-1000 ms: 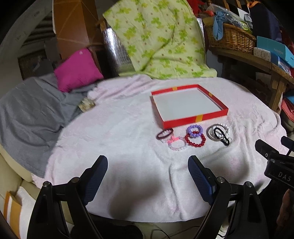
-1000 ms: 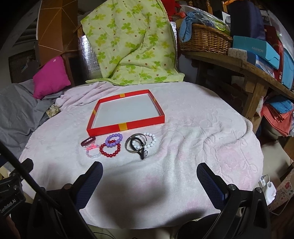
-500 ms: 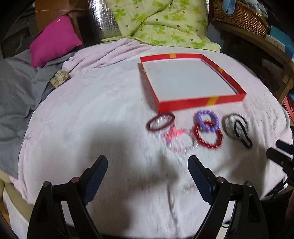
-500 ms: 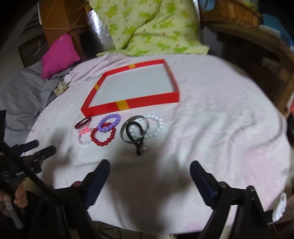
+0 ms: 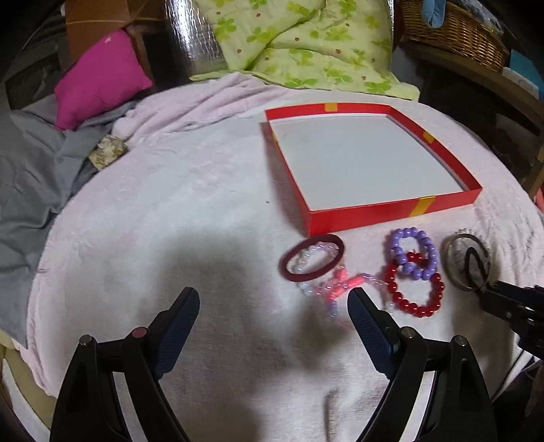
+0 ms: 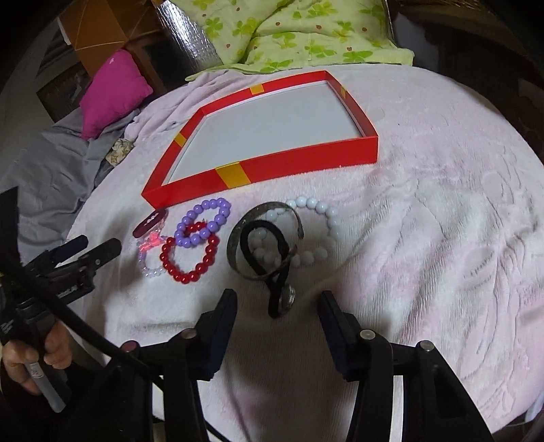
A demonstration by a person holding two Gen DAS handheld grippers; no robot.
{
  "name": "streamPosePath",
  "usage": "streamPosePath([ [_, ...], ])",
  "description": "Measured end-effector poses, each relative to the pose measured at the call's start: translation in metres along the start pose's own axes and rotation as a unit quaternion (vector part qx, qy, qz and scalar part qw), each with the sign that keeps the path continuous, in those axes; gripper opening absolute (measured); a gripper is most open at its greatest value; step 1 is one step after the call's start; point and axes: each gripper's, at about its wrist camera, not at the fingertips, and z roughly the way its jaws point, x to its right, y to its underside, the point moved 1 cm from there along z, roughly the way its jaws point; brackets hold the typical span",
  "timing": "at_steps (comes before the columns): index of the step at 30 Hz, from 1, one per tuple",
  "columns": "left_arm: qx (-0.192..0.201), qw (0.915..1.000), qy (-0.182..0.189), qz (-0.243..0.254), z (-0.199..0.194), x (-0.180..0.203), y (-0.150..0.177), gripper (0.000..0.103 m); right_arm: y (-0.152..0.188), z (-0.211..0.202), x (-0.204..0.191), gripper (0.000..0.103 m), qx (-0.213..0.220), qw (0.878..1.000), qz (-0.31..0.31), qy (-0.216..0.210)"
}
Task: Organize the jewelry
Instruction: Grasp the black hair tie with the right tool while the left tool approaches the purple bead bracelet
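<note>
An empty red tray (image 5: 391, 212) (image 6: 306, 161) with a white floor lies on the pink blanket. In front of it lie a dark red bangle (image 5: 311, 262) (image 6: 149, 222), a clear pink bead bracelet (image 5: 335, 289) (image 6: 149, 253), a purple bead bracelet (image 5: 411, 253) (image 6: 204, 222), a red bead bracelet (image 5: 414, 292) (image 6: 190, 255), a metal bangle (image 5: 467, 261) (image 6: 265, 248), a white bead bracelet (image 6: 306, 234) and a black cord with a metal charm (image 6: 272, 268). My left gripper (image 5: 273, 318) is open, just short of the pink bracelet. My right gripper (image 6: 277, 318) is open, its fingers on either side of the cord's charm.
A pink blanket (image 6: 425, 221) covers the round surface. A grey cloth (image 5: 27, 176), a magenta cushion (image 5: 98, 78) and a green floral quilt (image 5: 306, 44) lie at the back. A wicker basket (image 5: 452, 30) stands on a wooden shelf at the far right.
Both grippers have moved forward and down toward the jewelry. The right gripper's fingers have narrowed and now bracket the black cord's charm. Nothing has been taken hold of.
</note>
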Motion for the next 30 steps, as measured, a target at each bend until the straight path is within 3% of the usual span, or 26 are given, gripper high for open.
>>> streamPosePath([
  [3,-0.006,1.0,0.001,0.003,0.002,0.001,0.001,0.089,-0.003,0.004,0.0,0.032,0.002,1.0,-0.006,0.013],
  [6,-0.005,1.0,0.002,0.006,0.003,0.001,0.0,0.089,-0.004,0.002,0.003,0.015,0.008,1.0,-0.004,0.018],
  [9,-0.008,1.0,-0.001,0.002,0.007,-0.003,-0.001,0.089,-0.003,-0.004,0.003,0.009,0.012,1.0,-0.006,0.004],
  [13,-0.011,0.9999,-0.009,-0.004,0.012,-0.009,-0.005,0.089,0.001,-0.013,0.0,0.008,0.02,1.0,-0.008,-0.017],
  [21,0.002,0.9999,-0.016,-0.005,0.011,-0.012,-0.004,0.089,0.007,-0.026,0.033,0.008,0.01,0.992,0.075,-0.106],
  [30,0.034,0.9988,0.023,0.026,0.002,0.016,-0.009,0.089,0.008,-0.044,0.058,0.008,0.038,0.981,0.131,-0.141],
])
